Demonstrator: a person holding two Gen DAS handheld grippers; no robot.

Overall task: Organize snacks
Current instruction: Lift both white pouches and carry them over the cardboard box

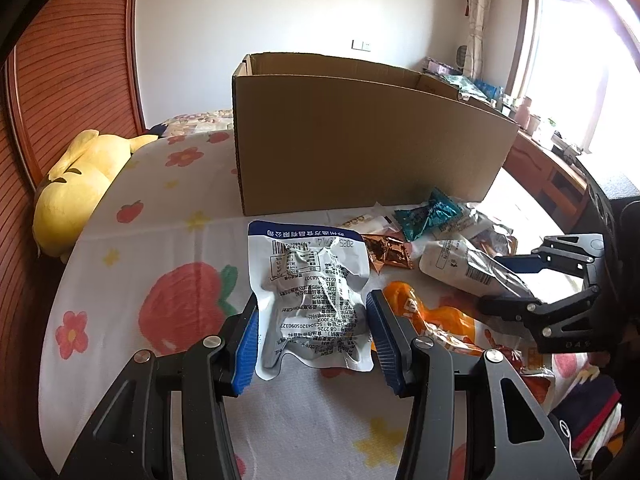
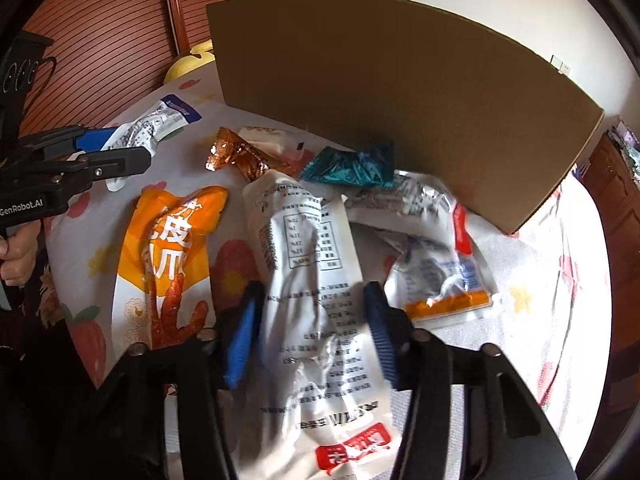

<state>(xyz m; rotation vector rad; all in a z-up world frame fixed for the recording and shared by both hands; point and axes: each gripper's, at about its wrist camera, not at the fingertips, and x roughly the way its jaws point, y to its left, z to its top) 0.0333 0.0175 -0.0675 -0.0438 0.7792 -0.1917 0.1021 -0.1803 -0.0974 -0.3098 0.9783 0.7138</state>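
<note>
My left gripper (image 1: 312,312) is open, its blue pads on either side of a white and blue snack pouch (image 1: 308,280) lying flat on the floral sheet. My right gripper (image 2: 308,312) is open over a long white snack bag (image 2: 312,280). An orange chicken-feet bag (image 2: 168,252) lies left of it. A copper foil packet (image 2: 236,156), a teal packet (image 2: 352,166) and a white pouch with an orange strip (image 2: 444,276) lie near the open cardboard box (image 1: 360,144). The box also shows in the right wrist view (image 2: 400,92).
A yellow plush toy (image 1: 76,184) lies at the bed's left edge by the wooden headboard (image 1: 68,80). A wooden desk with clutter (image 1: 552,148) stands under the window at right. The left gripper shows in the right wrist view (image 2: 120,152).
</note>
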